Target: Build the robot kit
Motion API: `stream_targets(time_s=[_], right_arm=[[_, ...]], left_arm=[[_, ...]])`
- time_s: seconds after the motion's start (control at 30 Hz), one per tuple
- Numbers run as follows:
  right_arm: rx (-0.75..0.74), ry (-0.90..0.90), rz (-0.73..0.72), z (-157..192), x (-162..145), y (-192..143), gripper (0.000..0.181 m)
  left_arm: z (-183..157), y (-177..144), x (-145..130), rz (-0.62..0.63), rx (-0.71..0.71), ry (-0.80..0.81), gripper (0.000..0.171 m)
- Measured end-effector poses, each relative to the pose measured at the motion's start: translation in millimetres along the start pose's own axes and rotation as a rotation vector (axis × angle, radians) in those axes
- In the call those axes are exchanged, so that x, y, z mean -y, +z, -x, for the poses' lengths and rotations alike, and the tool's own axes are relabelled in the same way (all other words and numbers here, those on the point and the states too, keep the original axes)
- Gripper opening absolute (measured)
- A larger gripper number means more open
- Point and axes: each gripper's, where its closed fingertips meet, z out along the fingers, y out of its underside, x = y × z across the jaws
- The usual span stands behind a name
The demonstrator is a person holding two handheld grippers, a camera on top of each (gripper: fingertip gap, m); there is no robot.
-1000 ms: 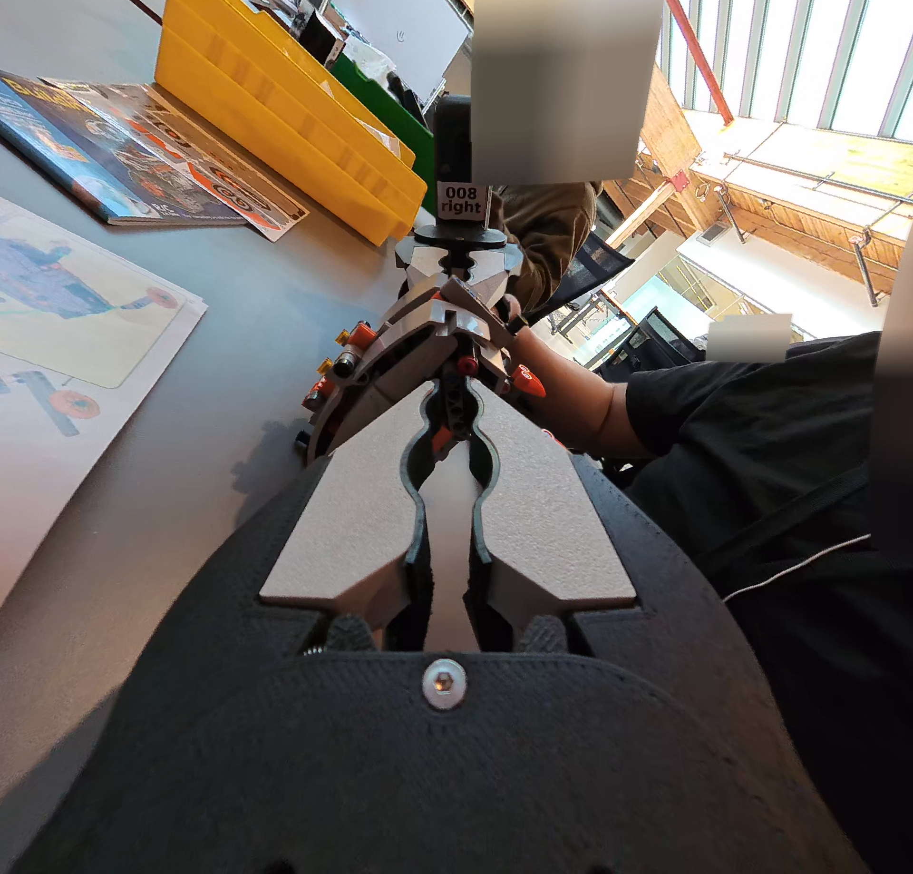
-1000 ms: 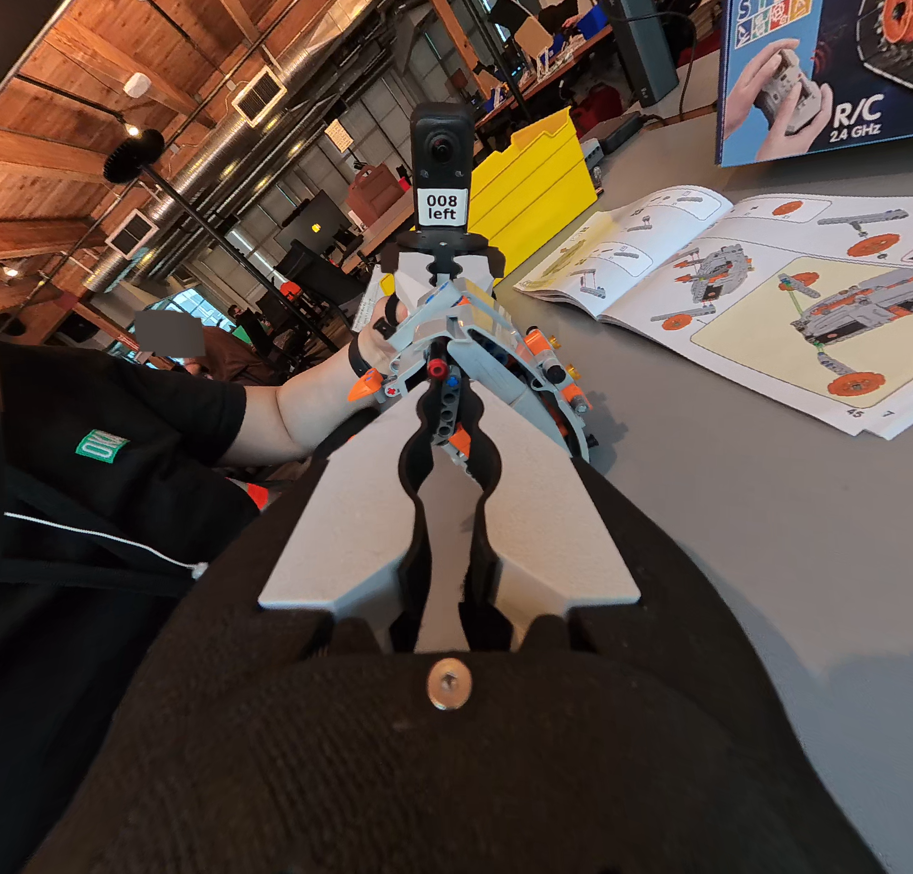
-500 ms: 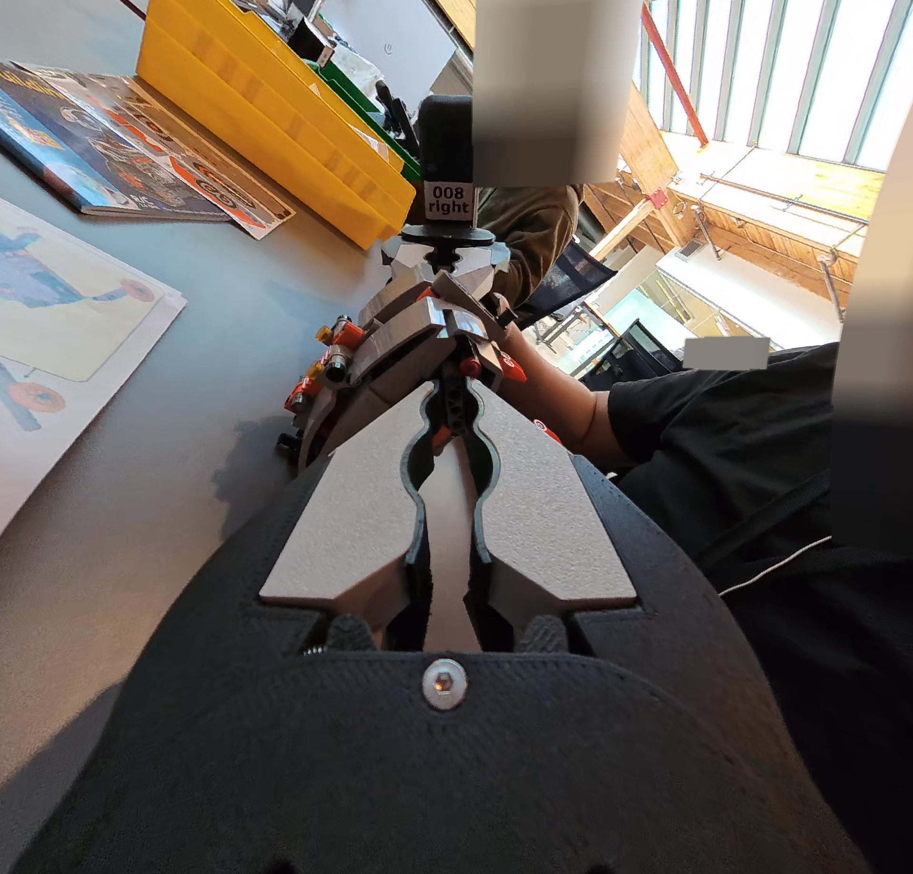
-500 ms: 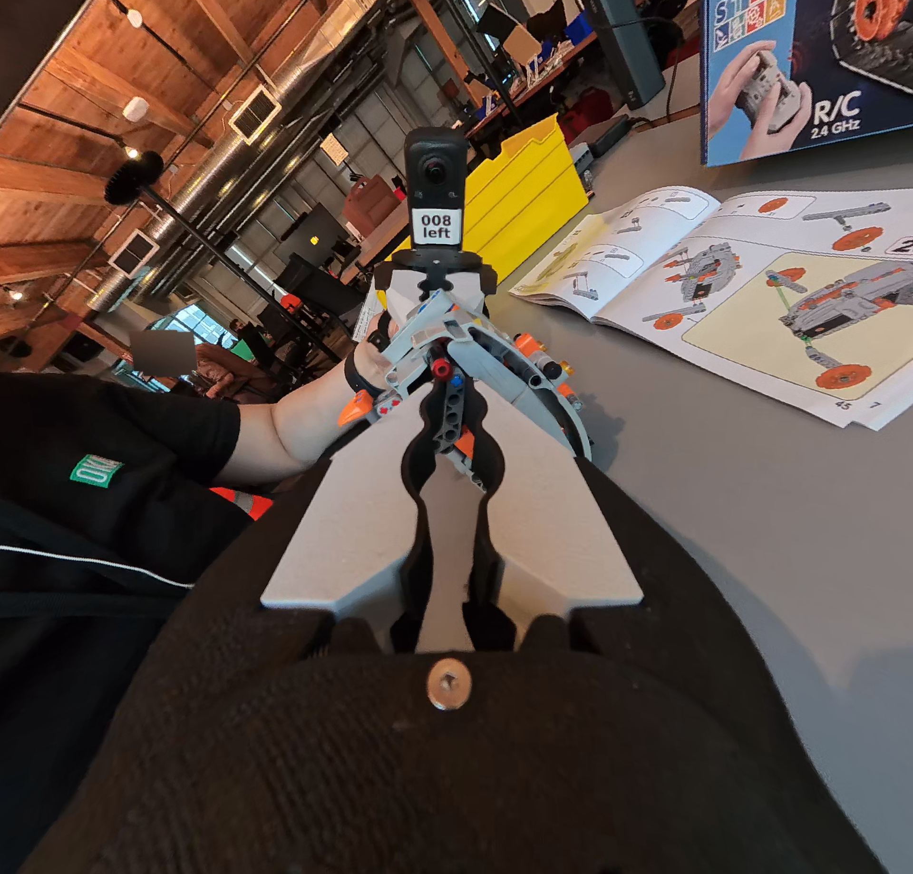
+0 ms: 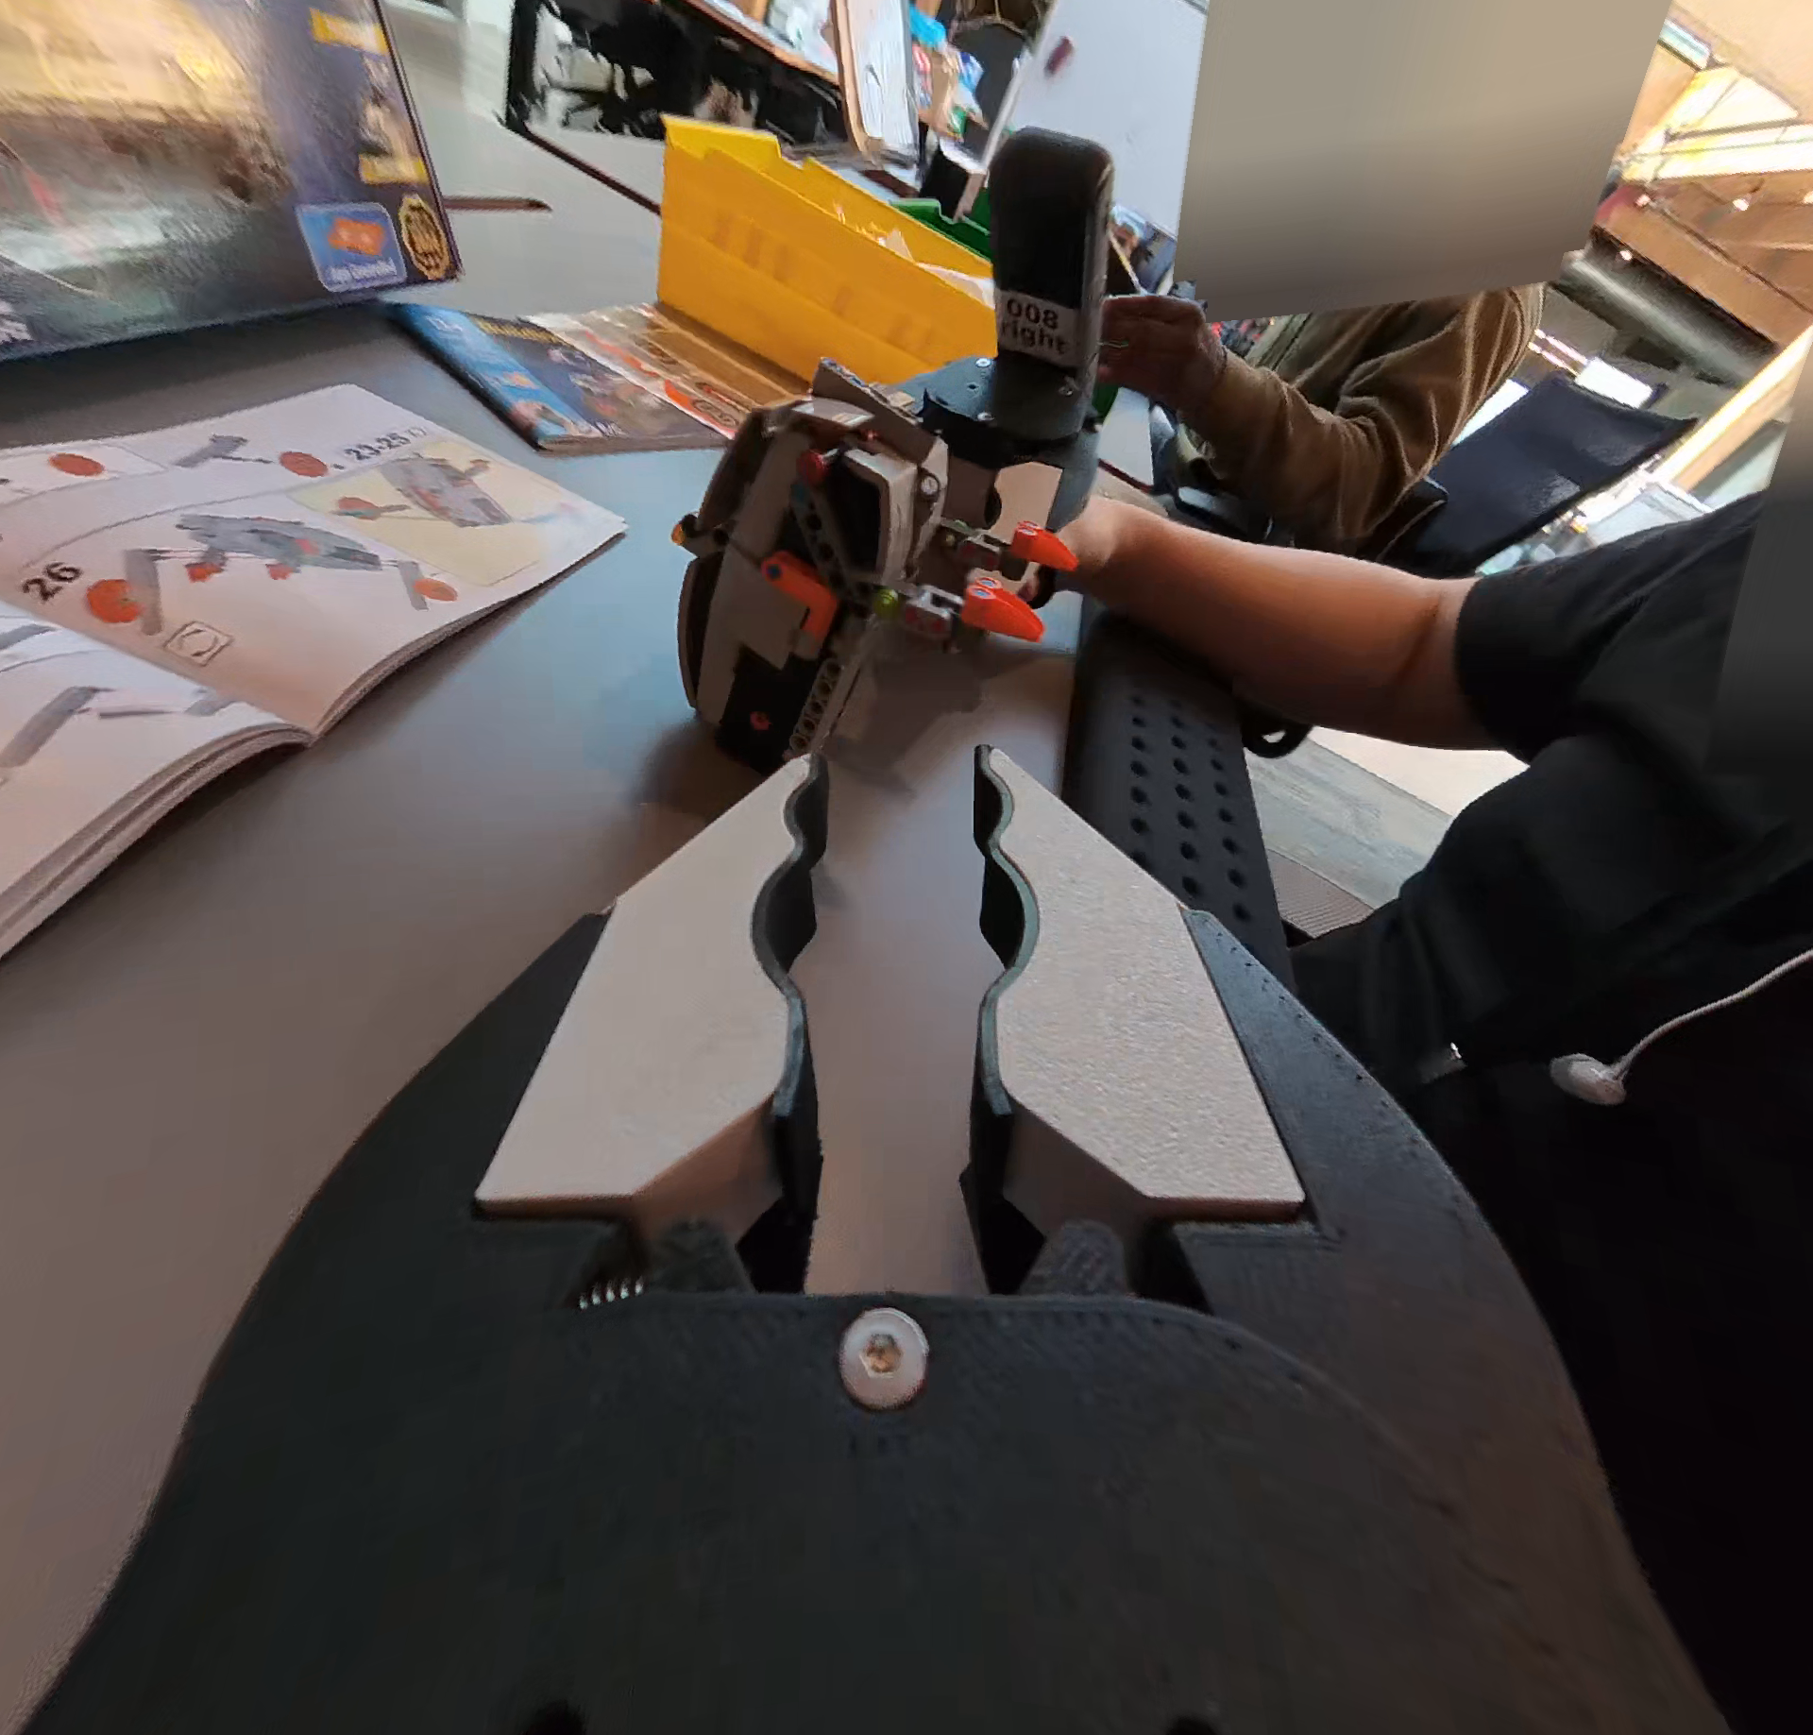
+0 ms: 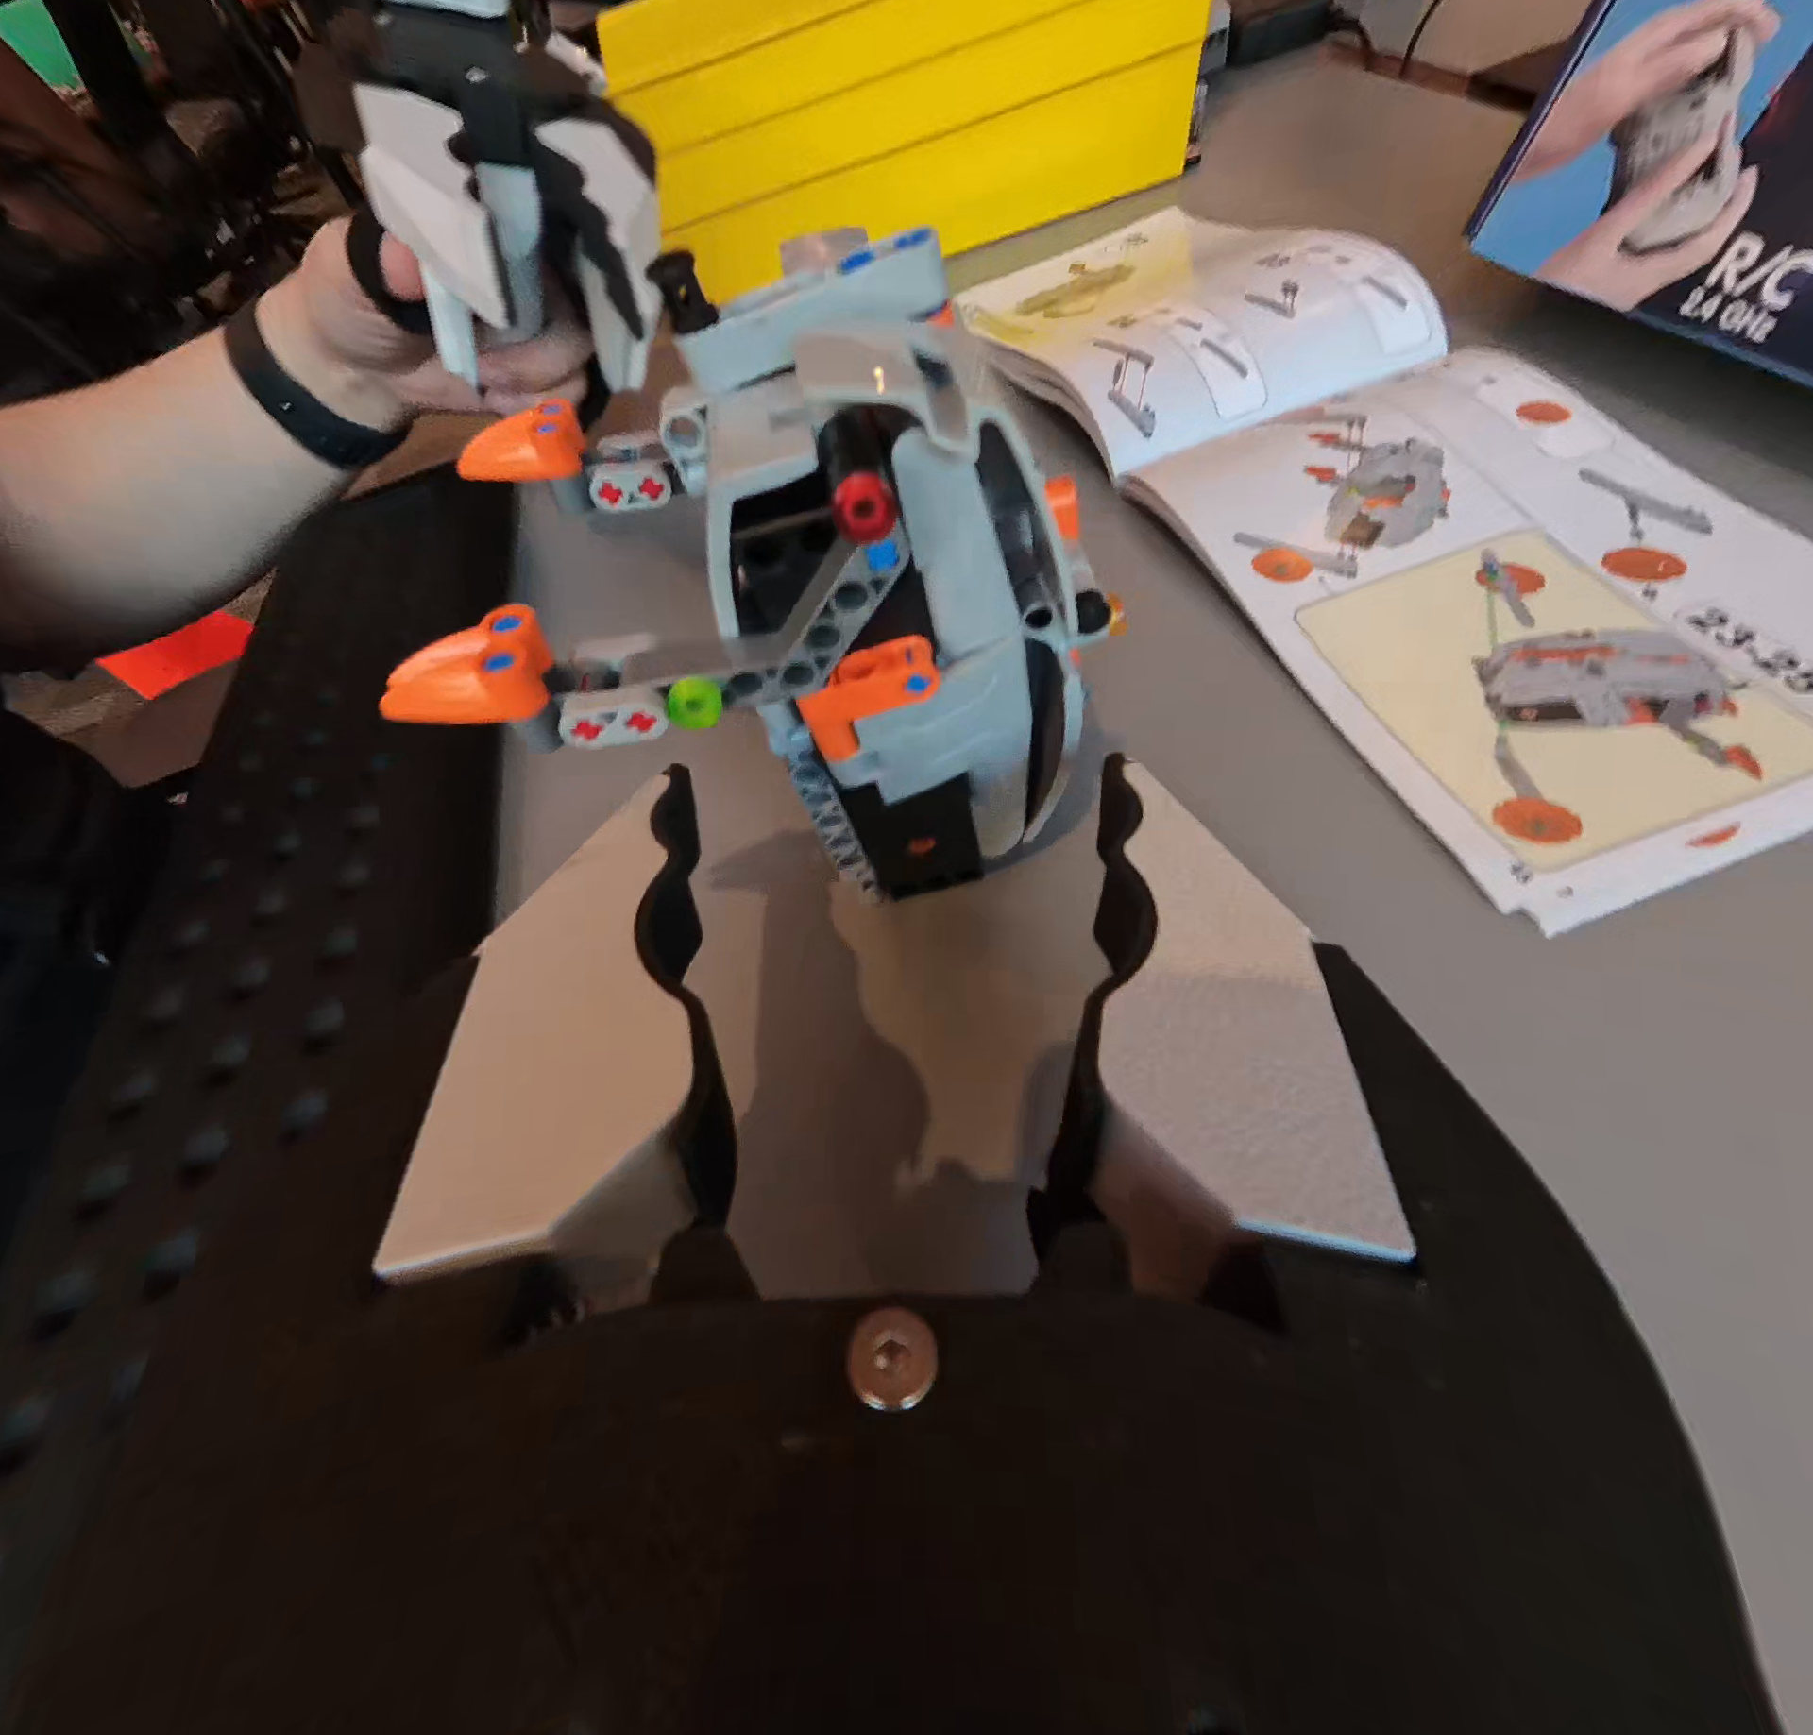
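A grey, black and orange brick-built model (image 5: 824,589) with two orange claw tips stands on its edge on the grey table (image 5: 392,903). Neither gripper holds it. My left gripper (image 5: 898,775) is open and empty, its fingertips just short of the model's base. My right gripper (image 6: 893,785) is wide open and empty, with the model (image 6: 883,608) just beyond its tips. Each gripper shows in the other's view behind the model: the right one (image 5: 1020,471), and the left one (image 6: 510,206) held in a hand.
An open instruction booklet (image 5: 245,589) (image 6: 1472,608) lies beside the model. A yellow bin (image 5: 785,245) (image 6: 912,88) and a blue box (image 5: 196,118) (image 6: 1668,147) stand behind. A black perforated surface (image 5: 1167,785) (image 6: 294,805) runs along the table edge. Another person's olive sleeve (image 5: 1373,412) is beyond. Across from one pair of fingers to the other is roughly 15 cm.
Both grippers were shut on the model from opposite ends. Both have opened, let go and drawn back a little, and the model now stands on the table.
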Motion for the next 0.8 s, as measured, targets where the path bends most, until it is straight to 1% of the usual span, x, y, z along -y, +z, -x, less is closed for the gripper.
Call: stream_targets(time_s=[0.03,0.13,0.23,0.3,0.37,0.43,0.53,0.6,0.73,0.8], right_arm=[[0.002,-0.004,-0.016,-1.8,4.2,2.7,0.081],[0.03,0.004,-0.021,-5.0,8.7,8.9,0.067],[0.029,-0.008,-0.017,-4.5,11.6,17.0,0.064],[0.051,-0.011,-0.009,-0.3,13.8,25.4,0.064],[0.057,-0.021,-0.007,2.6,17.9,36.8,0.064],[0.069,-0.023,-0.004,5.1,22.5,49.8,0.064],[0.085,-0.026,-0.004,6.1,30.3,69.5,0.065],[0.08,-0.027,-0.006,4.6,35.6,81.5,0.065],[0.054,-0.022,-0.014,3.2,42.6,98.0,0.064],[0.04,-0.016,-0.017,2.9,44.1,101.5,0.064]], left_arm=[[-4.9,-6.7,-1.3,-0.02,0.012,0.009,0.026],[-18.5,-25.1,-7.2,-0.062,0.026,0.017,0.024],[-18.3,-40.5,-19.4,-0.048,0.08,0.016,0.024],[-19.6,-48.8,-23.7,-0.048,0.089,0.018,0.023],[-20.6,-57.3,-20.4,-0.074,0.091,0.021,0.022],[-20.3,-67.8,-8.4,-0.113,0.096,0.038,0.021],[-18.9,-89.6,24.4,-0.154,0.116,0.105,0.021],[-13.8,-109.0,54.8,-0.164,0.169,0.187,0.021],[6.4,-156.1,131.0,-0.194,0.35,0.349,0.025],[14.0,-178.2,170.5,-0.226,0.419,0.383,0.026]])
